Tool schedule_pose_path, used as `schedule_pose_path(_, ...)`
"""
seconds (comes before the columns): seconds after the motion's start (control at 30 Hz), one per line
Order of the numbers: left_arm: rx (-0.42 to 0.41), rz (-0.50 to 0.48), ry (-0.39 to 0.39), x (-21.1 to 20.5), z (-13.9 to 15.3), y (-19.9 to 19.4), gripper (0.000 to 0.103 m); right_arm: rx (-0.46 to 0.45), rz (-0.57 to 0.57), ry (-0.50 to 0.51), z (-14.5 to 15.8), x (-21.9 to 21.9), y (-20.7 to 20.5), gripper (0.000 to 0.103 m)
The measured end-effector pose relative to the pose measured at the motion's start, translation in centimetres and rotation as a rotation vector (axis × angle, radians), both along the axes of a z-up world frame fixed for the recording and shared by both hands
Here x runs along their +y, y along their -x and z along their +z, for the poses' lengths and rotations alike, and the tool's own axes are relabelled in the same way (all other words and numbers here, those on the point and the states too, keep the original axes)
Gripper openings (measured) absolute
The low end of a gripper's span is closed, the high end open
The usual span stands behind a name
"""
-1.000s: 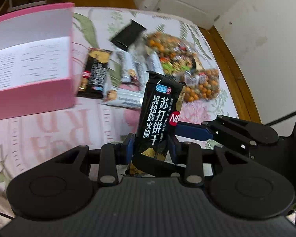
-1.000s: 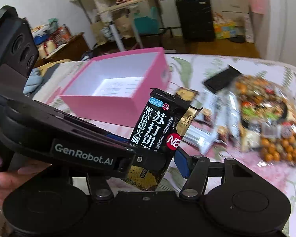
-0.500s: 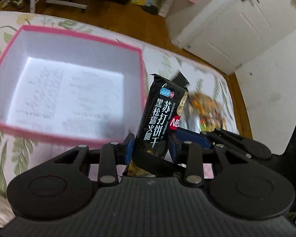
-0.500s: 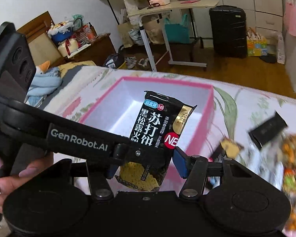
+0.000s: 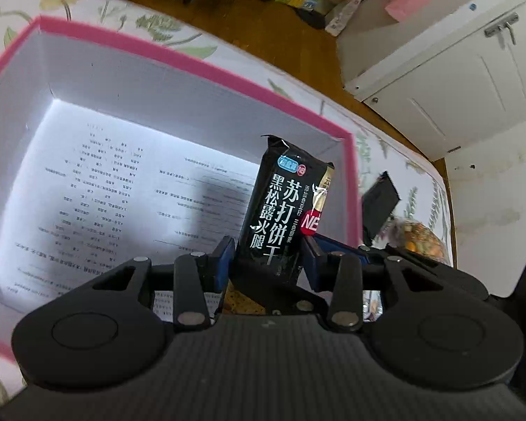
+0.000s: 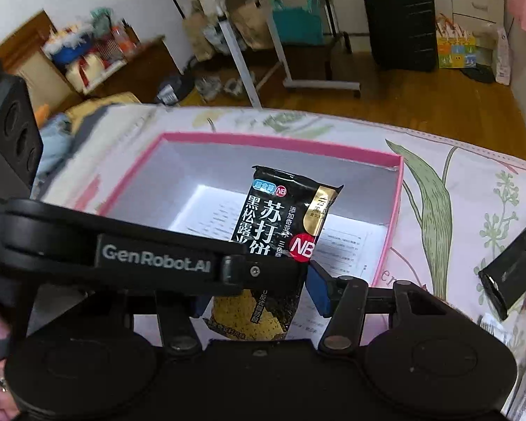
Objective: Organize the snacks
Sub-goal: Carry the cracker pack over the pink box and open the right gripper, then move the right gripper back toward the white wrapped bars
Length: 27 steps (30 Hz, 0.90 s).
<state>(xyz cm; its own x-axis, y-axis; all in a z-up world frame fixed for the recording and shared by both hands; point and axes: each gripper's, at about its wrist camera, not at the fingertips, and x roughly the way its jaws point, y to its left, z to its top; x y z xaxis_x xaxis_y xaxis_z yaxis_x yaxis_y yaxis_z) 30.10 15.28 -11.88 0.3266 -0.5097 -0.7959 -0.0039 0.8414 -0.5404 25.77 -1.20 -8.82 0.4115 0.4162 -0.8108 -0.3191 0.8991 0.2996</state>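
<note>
I am holding the black cracker packet (image 5: 280, 217) upright over the open pink box (image 5: 193, 59), near the box's right-hand wall, with the printed sheet (image 5: 105, 189) on the box floor showing beneath it. My left gripper (image 5: 268, 258) is pointing steeply down into the box, and its jaws are opening at this moment with the packet's lower half standing between them. The blue pads (image 5: 224, 256) are sitting right at the packet's sides, though from this angle I cannot quite tell whether they are pressing on the wrapper or only flanking it.

My right gripper (image 6: 263, 291) is working alongside, its fingers framing the same packet lower down. Its jaws are standing partly open, and the right pad (image 6: 317, 289) is showing a clear gap from the wrapper, so it is not gripping. The left gripper's body is crossing in front of it and hiding its other pad.

The box is resting on the floral bedspread (image 6: 438, 182). A second black packet (image 6: 512, 266) is lying on the cover to the right of the box, well apart from it, and a clear bag of mixed snacks (image 5: 420, 242) is lying beyond that.
</note>
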Motion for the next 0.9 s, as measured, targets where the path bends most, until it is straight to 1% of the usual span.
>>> schedule_pose_path(0.07,0.012,0.021,0.017,0.1,-0.7,-0.3,0.042,-0.002,0.01,0.043,-0.5,0.5,-0.3,0.06)
schedule_pose_path(0.13,0.016,0.025,0.005,-0.1,-1.0,-0.4,0.052,-0.024,0.026,0.093,-0.7,1.0,-0.3,0.06)
schedule_pose_path(0.17,0.008,0.025,-0.02,-0.3,-0.9,-0.3,0.055,-0.042,0.031,0.117,-0.6,1.2,-0.2,0.06)
schedule_pose_path(0.23,-0.041,0.016,-0.053,-0.8,-0.3,0.3,0.059,-0.085,0.054,0.157,-0.3,1.5,0.4,0.061)
schedule_pose_path(0.3,-0.072,0.015,-0.083,-1.0,0.3,0.7,0.061,-0.086,0.058,0.161,0.3,1.3,1.2,0.062)
schedule_pose_path(0.4,-0.119,-0.003,-0.095,-1.0,1.8,1.6,0.061,-0.102,0.058,0.128,1.9,0.6,2.7,0.062)
schedule_pose_path(0.47,-0.156,-0.02,-0.127,-1.0,3.3,2.7,0.061,-0.114,0.06,0.114,3.0,0.0,4.0,0.062)
schedule_pose_path(0.5,-0.181,-0.022,-0.156,-1.0,4.1,3.5,0.061,-0.121,0.061,0.108,3.5,-0.3,4.7,0.062)
schedule_pose_path(0.63,-0.23,0.006,-0.197,-1.1,7.5,6.2,0.061,-0.153,0.048,0.079,5.9,-2.4,7.2,0.063)
schedule_pose_path(0.7,-0.264,-0.002,-0.196,-1.5,9.2,7.7,0.061,-0.153,0.027,0.057,7.0,-3.9,8.7,0.063)
schedule_pose_path(0.73,-0.287,-0.015,-0.194,-2.0,10.2,8.6,0.061,-0.157,0.012,0.031,7.7,-5.0,9.8,0.063)
schedule_pose_path(0.8,-0.304,-0.037,-0.208,-2.9,11.4,9.9,0.061,-0.167,-0.012,-0.006,8.8,-6.7,11.2,0.063)
schedule_pose_path(0.9,-0.307,-0.073,-0.219,-4.6,12.6,11.7,0.061,-0.196,-0.034,-0.023,9.9,-9.1,13.1,0.063)
